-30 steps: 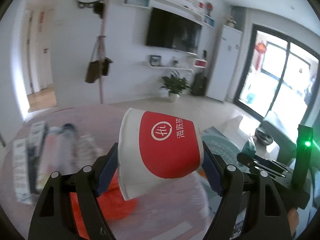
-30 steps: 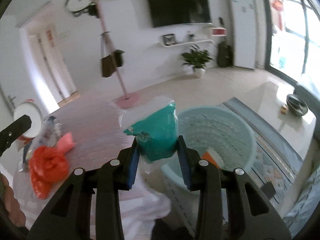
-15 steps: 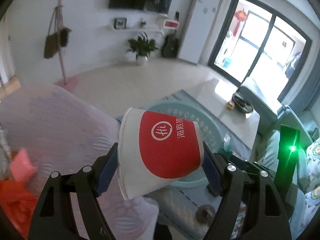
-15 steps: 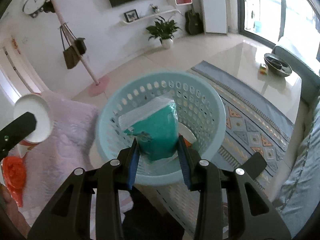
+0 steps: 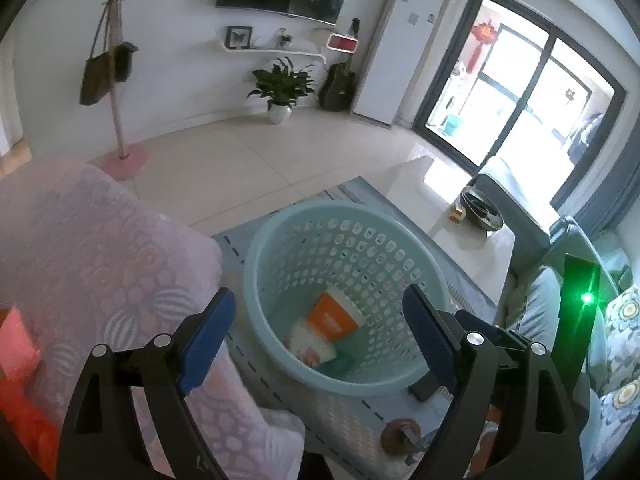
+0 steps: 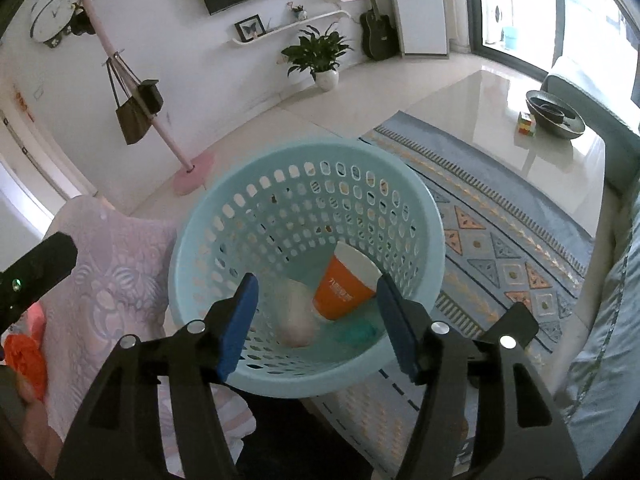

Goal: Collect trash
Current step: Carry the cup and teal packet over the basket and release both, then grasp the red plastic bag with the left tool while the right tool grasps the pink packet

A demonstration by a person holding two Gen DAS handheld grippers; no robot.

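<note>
**Both tongs spread over the basket, nothing held**

The left gripper (image 5: pixel 316 332) hangs above the pale blue basket (image 5: pixel 256 264) with its blue pads wide apart and nothing between them. The right gripper (image 6: pixel 316 320) stands the same way over the same basket (image 6: pixel 432 216), wide open and holding nothing.

Between and below the right tongs, at the basket's bottom, lie an orange paper cup (image 6: pixel 340 292) on its side, a whitish cup (image 6: pixel 296 324) just left of it, and a green wrapper (image 6: pixel 356 332) below the orange cup. The left view shows the orange cup (image 5: pixel 332 316) and the whitish cup (image 5: pixel 312 348) touching.

To the left of both tongs, a table under a pink patterned cloth (image 5: pixel 100 264) comes up close to the basket rim; its corner sits just beside the left pad. An orange bag (image 6: pixel 24 360) lies on it, far left. To the right, the patterned rug (image 6: pixel 500 240) lies bare up to the glossy coffee table (image 6: pixel 500 120), which carries a dark bowl (image 6: pixel 556 112) near its far edge.
</note>
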